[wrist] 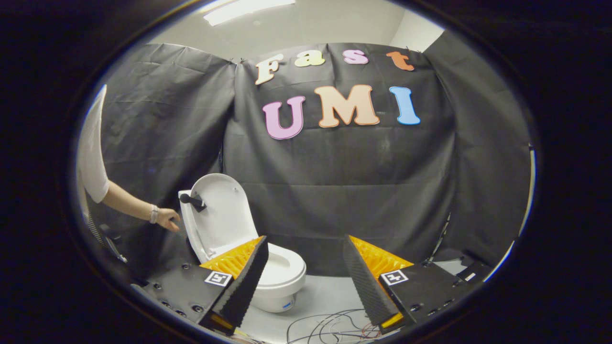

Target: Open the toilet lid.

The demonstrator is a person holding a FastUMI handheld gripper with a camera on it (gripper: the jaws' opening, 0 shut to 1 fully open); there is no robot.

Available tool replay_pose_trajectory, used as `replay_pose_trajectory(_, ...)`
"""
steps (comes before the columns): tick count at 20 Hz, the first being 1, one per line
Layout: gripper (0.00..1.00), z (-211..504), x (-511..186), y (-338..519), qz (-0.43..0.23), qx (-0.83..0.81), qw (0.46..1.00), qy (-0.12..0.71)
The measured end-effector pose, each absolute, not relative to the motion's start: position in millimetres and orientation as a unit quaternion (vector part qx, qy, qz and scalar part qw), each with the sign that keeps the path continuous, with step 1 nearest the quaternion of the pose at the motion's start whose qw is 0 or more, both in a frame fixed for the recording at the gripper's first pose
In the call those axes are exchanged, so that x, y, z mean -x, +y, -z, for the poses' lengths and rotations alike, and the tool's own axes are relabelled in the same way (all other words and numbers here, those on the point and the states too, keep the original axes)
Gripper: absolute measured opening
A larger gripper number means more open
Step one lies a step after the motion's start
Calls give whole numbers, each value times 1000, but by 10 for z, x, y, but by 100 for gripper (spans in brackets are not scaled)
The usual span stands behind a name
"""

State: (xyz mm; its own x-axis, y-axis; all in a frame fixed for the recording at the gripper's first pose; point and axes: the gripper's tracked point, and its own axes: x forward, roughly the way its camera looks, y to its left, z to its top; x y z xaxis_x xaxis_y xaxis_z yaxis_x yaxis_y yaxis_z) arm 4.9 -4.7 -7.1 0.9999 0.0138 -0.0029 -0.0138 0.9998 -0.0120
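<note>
My claw [306, 267] gapes wide and empty, well back from the glossy white plastic toilet lid [221, 210], already upright beyond my left finger; a nudge from the nearby hand [167, 219] could drop it shut.

White toilet [282, 274], white lid [222, 215], black cloth wall [363, 191]

The toilet [279, 282] is small and white, standing on the pale floor just beyond my left finger, which hides part of its bowl. Its lid [222, 212] is already up, standing nearly upright and leaning slightly back, with a dark knob handle [192, 201] sticking out near its top edge.
</note>
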Motion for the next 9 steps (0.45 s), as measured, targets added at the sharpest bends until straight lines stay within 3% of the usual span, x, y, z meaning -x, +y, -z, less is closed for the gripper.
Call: replay_pose_trajectory(9, 97, 69, -36, -42, -7, 6, 1000, 2)
